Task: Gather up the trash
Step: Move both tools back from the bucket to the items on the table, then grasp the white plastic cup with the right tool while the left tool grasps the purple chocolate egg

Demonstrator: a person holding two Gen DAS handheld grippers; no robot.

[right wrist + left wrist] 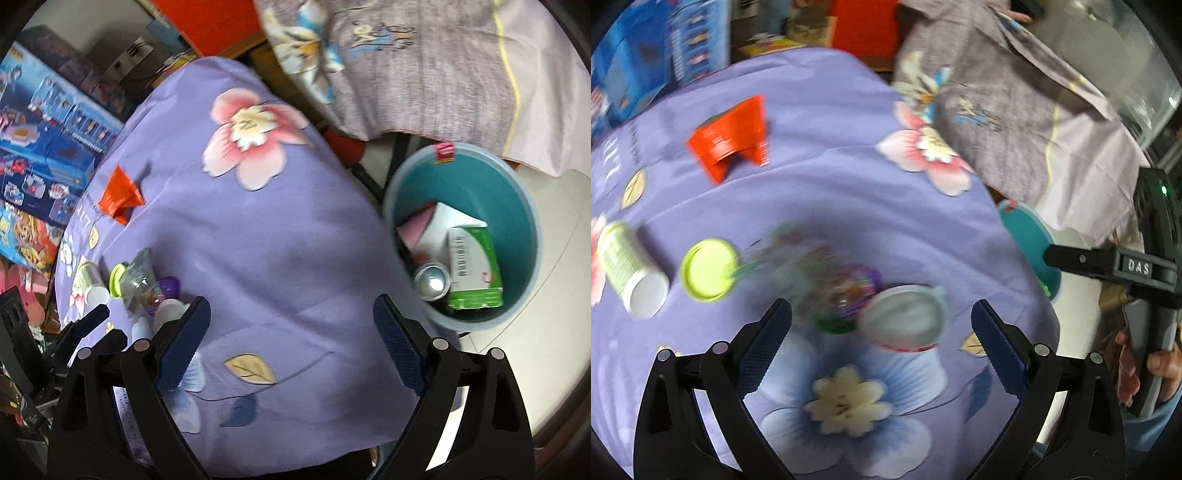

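Note:
Trash lies on a purple flowered cloth. In the left wrist view I see a torn red wrapper, a white and green bottle on its side, a yellow-green lid, a blurred clear and purple wrapper and a white cup. My left gripper hangs open just above the cup and wrapper, nothing between its fingers. My right gripper is open and empty over bare cloth. The teal bin to its right holds a green carton, a can and papers.
Blue toy boxes stand beyond the cloth's far left edge. A grey-purple patterned fabric hangs behind the bin. The bin stands on a pale floor past the cloth's right edge. A hand holds the right gripper's handle in the left wrist view.

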